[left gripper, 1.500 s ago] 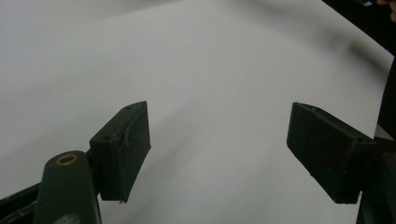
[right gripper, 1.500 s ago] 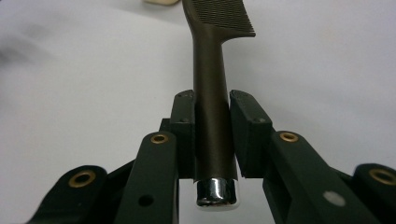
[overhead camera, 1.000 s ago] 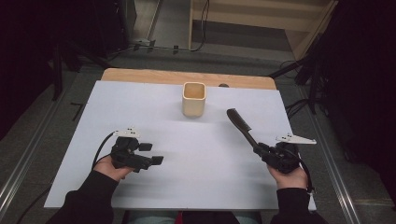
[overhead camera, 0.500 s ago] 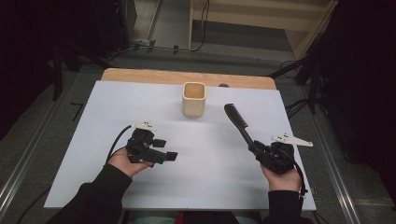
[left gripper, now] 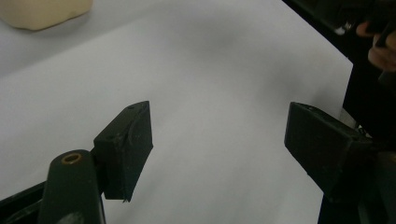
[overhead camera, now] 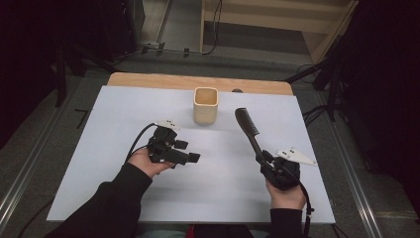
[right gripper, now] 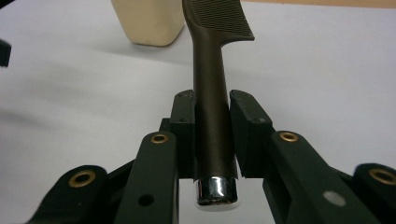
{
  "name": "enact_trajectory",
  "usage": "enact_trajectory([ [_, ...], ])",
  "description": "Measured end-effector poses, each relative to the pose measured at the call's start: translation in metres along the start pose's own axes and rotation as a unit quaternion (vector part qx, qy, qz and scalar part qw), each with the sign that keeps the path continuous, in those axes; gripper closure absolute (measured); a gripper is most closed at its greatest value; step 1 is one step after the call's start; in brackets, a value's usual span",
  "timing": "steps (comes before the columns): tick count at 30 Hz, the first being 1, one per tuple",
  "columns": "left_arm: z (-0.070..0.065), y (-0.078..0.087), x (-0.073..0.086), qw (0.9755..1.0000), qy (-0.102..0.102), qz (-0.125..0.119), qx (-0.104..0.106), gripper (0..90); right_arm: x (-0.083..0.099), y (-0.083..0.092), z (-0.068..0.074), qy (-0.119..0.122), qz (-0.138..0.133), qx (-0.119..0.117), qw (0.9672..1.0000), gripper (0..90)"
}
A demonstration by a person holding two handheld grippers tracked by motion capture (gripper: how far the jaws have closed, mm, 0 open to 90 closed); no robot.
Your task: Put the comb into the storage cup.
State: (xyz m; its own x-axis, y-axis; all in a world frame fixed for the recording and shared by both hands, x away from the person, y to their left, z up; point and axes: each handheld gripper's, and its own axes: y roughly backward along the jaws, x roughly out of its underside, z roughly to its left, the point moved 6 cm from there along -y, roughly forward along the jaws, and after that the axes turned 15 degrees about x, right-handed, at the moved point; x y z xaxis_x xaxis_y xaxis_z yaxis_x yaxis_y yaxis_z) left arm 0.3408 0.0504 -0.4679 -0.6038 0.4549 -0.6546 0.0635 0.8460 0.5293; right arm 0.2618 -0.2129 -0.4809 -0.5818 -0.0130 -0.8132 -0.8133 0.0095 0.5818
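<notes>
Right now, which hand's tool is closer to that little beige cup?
The left tool: it sits just below the beige cup, jaws open. The right tool, gripping the comb, is farther off to the cup's lower right.

From my station I can read no text, label, brand, number or sign anywhere in these views. The comb [right gripper: 211, 70] clamped in the right gripper [right gripper: 212, 135] has a plain dark handle with a bare chrome end cap, and the cream cup [overhead camera: 205, 105] and the white table sheet [overhead camera: 99, 129] carry no print that I can make out. The black jaws of the left gripper [left gripper: 219, 140] show me only screw heads and brass bushings, with no markings on them.
</notes>
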Motion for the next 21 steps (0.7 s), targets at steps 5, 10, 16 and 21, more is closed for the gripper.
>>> enact_trajectory([
  [5, 0.002, -0.007, -0.009, 1.0000, 0.005, -0.005, 0.002, 24.1, 0.006, -0.005, 0.010, 0.002, -0.011, 0.007, 0.9999, 70.3],
  [10, 0.001, -0.014, -0.017, 0.9999, 0.012, -0.003, 0.007, 24.1, 0.005, -0.009, 0.014, -0.009, -0.028, 0.013, 0.9995, 70.3],
  [16, -0.001, -0.023, -0.029, 0.9999, 0.007, -0.007, 0.010, 24.0, 0.005, -0.014, 0.017, -0.019, -0.042, 0.015, 0.9988, 70.3],
  [21, -0.003, -0.030, -0.038, 0.9998, 0.000, -0.011, 0.017, 24.0, 0.006, -0.017, 0.020, -0.029, -0.055, 0.020, 0.9979, 70.3],
])
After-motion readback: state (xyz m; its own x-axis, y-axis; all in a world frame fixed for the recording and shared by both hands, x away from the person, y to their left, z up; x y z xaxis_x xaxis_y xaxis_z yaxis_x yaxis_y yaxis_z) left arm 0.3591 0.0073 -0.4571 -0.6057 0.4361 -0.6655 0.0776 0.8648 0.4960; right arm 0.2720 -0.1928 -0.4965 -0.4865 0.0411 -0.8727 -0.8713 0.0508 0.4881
